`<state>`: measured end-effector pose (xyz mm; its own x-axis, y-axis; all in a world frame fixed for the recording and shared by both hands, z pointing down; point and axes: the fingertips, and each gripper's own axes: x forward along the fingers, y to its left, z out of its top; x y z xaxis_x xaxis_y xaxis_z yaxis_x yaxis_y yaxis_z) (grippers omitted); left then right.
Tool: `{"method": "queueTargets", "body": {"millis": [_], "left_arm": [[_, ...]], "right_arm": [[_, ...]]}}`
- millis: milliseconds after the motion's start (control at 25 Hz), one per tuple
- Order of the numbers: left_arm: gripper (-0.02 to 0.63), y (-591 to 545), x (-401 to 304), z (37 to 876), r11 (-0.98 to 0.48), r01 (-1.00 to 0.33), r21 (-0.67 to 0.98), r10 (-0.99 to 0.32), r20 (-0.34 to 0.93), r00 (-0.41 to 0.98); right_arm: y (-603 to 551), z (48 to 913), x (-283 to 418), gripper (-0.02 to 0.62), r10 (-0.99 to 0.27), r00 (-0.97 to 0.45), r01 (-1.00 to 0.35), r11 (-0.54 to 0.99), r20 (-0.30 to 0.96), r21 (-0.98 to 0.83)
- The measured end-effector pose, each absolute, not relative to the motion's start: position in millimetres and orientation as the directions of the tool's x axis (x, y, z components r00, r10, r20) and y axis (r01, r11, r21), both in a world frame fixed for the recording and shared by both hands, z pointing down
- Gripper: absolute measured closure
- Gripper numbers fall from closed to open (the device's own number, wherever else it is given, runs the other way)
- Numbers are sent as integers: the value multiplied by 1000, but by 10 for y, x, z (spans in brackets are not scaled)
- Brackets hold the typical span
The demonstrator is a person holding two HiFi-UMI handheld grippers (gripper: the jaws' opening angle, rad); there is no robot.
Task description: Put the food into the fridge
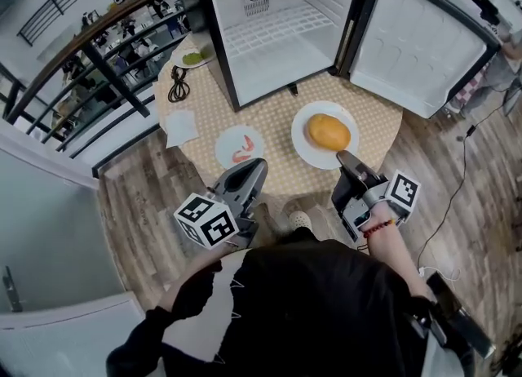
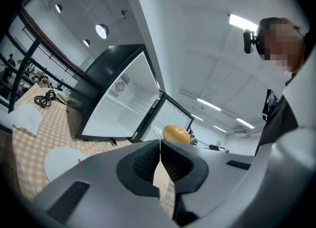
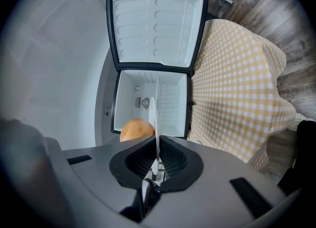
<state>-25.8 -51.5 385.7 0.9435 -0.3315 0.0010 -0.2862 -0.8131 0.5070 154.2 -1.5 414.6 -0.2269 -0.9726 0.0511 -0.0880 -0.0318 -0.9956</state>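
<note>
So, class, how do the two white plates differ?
The larger plate holds an orange bun; the smaller plate holds a small red piece. The right gripper clamps the larger plate's rim; no gripper holds the smaller plate. Both are round and white.

Table: a round table under a beige-and-white checked cloth (image 1: 367,114); the right gripper view shows the cloth hanging over the edge in soft folds.
Cord: a black cord bundled in a loose coil (image 1: 178,86), lying on the cloth at the table's left side.
Napkin: a white square paper napkin (image 1: 181,126), flat on the cloth just beside the coil, nearer the table's edge.
Floor: grey-brown wood-plank flooring (image 1: 489,228) all round the table.
Floor cable: a thin black cable (image 1: 447,204) trailing over the planks on the right.
Railing: a dark metal railing with a brown handrail (image 1: 110,80), left of the table; the small things behind it are too small to tell.
Ceiling: long white strip lights (image 2: 243,22) and round lamps (image 2: 101,30).
</note>
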Motion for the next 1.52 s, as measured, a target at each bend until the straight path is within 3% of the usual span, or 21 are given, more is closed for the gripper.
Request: {"method": "queueTargets", "body": {"millis": [1160,1520], "left_arm": [[589,-1487,596,3935,-708,-493,506,-554,34,832],[589,-1564,738,4057,-724,-479,497,-514,76,855]], "right_arm": [[-1415,4323,2352,569,-879,-464,-110,-71,115,-991],[-1677,4509,2348,569,-868,-478,-95,-100,134,-990]]}}
